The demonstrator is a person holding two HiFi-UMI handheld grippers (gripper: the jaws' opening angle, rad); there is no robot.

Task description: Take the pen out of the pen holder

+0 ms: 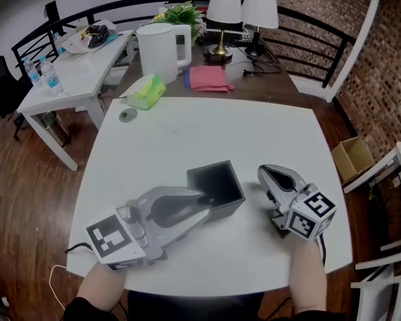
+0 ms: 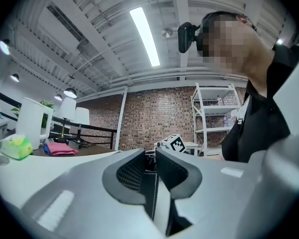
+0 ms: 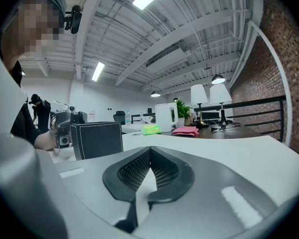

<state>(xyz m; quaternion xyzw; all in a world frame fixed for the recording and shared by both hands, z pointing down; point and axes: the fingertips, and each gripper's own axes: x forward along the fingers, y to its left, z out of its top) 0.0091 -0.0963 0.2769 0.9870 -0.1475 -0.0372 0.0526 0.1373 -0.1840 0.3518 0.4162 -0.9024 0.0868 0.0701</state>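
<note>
A black square pen holder (image 1: 216, 189) with white stitching stands upright in the middle of the white table (image 1: 187, 132). Its inside looks dark, and no pen shows in any view. My left gripper (image 1: 205, 200) reaches in from the left and is shut on the holder's near left wall. In the left gripper view that stitched wall (image 2: 149, 195) sits between the pads of the left gripper (image 2: 150, 156). My right gripper (image 1: 262, 172) lies on the table just right of the holder, shut and empty. In the right gripper view the holder (image 3: 97, 138) stands left of the right gripper (image 3: 149, 149), apart from it.
A white kettle (image 1: 162, 51), a green pack (image 1: 147, 91), a pink cloth (image 1: 208, 79) and two lamps (image 1: 222, 19) stand beyond the table's far edge. A cardboard box (image 1: 353, 158) sits on the floor at right. A person's body fills the near side.
</note>
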